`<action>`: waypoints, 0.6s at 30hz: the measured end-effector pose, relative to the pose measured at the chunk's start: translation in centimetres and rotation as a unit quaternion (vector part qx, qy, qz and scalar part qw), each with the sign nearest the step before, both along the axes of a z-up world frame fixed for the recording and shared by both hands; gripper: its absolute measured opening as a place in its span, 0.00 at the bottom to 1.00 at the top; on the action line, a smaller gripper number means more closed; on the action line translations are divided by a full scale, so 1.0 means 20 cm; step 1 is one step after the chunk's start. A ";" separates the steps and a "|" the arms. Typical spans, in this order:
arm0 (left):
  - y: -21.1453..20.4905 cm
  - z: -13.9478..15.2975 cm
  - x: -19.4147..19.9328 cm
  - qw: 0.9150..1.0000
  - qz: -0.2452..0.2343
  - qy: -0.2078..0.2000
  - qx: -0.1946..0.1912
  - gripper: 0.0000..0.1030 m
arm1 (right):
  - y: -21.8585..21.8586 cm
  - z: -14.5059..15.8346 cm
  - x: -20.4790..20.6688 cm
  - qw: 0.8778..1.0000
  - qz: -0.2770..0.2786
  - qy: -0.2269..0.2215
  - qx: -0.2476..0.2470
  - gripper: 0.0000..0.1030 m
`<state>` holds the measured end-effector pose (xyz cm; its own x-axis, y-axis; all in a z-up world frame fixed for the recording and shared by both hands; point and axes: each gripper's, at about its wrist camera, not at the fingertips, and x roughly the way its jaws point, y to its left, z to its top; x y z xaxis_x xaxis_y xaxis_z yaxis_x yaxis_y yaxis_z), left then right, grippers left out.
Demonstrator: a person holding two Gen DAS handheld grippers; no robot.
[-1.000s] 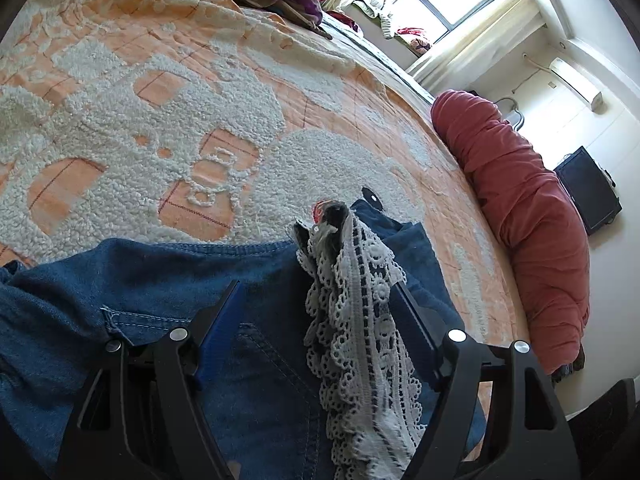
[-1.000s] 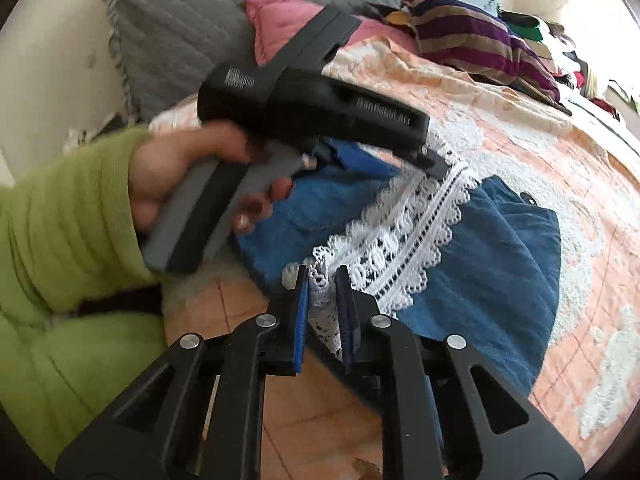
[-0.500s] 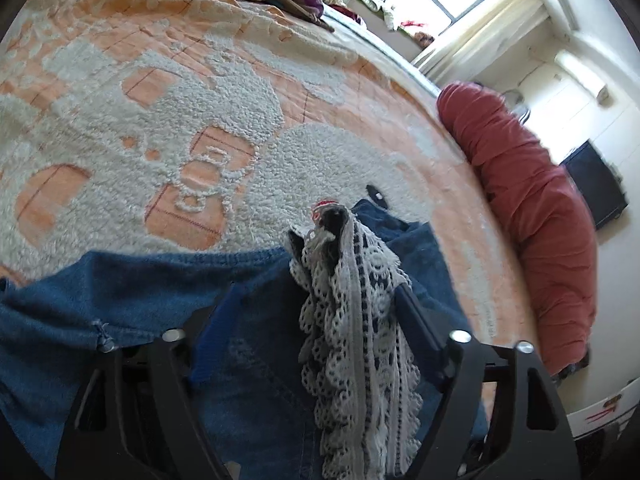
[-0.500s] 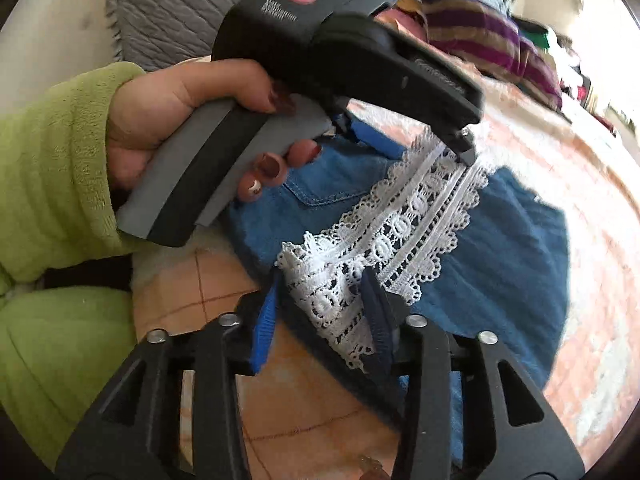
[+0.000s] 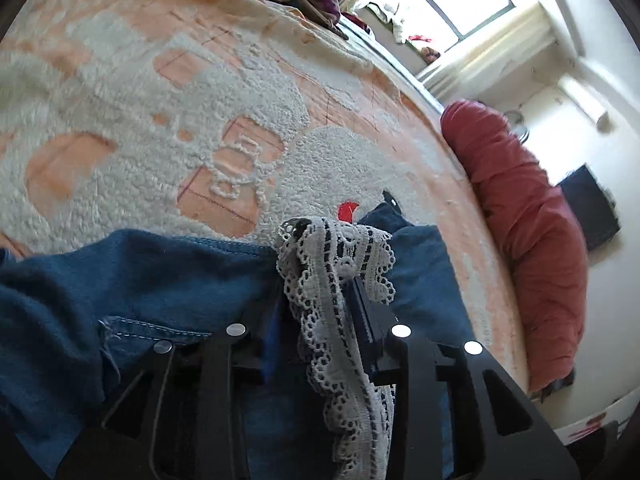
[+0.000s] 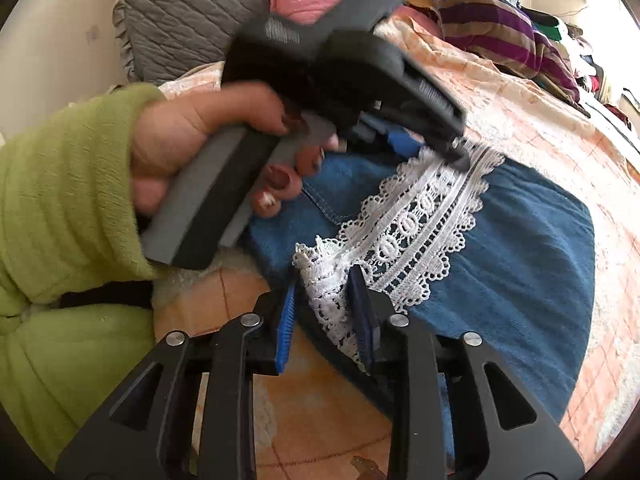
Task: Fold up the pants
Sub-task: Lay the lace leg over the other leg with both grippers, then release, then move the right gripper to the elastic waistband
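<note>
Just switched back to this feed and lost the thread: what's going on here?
A person is folding blue denim pants on an orange and white bedspread, with a claw in each hand. The left claw is pinched on the far end of the white lace trim. The right claw sits at the near end of the trim. Its jaws are opening, with lace between them but not squeezed.

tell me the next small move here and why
Probably lift the left gripper, which pinches the lace trim, across to fold the jeans over. The right gripper is opening, lace loose between its jaws, so it seems to be handing off.
</note>
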<state>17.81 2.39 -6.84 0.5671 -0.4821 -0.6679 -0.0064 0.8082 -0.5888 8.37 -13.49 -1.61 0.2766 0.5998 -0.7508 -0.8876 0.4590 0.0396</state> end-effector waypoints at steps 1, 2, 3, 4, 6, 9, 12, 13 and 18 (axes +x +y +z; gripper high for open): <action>0.00 0.02 -0.01 1.000 -0.001 -0.002 0.002 0.33 | -0.03 0.03 0.00 1.000 0.001 0.011 0.017 0.32; 0.00 0.03 -0.01 1.000 -0.001 -0.005 0.006 0.42 | -0.06 0.05 0.00 0.999 0.002 0.014 0.028 0.34; 0.01 0.07 -0.03 1.000 -0.001 -0.015 0.012 0.51 | -0.09 0.09 -0.01 0.999 0.002 0.013 0.041 0.37; 0.01 0.10 -0.05 1.000 0.002 -0.024 0.020 0.54 | -0.13 0.11 -0.01 0.999 -0.001 0.006 0.050 0.43; 0.03 0.17 -0.10 0.998 0.007 -0.039 0.040 0.56 | -0.18 0.15 -0.01 0.998 -0.014 -0.007 0.058 0.48; 0.03 0.24 -0.18 0.994 0.014 -0.045 0.094 0.54 | -0.29 0.19 0.04 0.997 -0.056 -0.028 0.054 0.51; 0.02 0.29 -0.28 0.991 0.013 -0.058 0.119 0.52 | -0.39 0.20 0.11 0.994 -0.095 -0.041 0.047 0.51; 0.00 0.31 -0.31 0.990 0.009 -0.062 0.123 0.49 | -0.41 0.20 0.11 0.992 -0.106 -0.045 0.043 0.51; -0.16 0.35 -0.47 0.984 -0.031 -0.080 0.157 0.39 | -0.48 0.15 0.18 0.990 -0.130 -0.038 0.027 0.51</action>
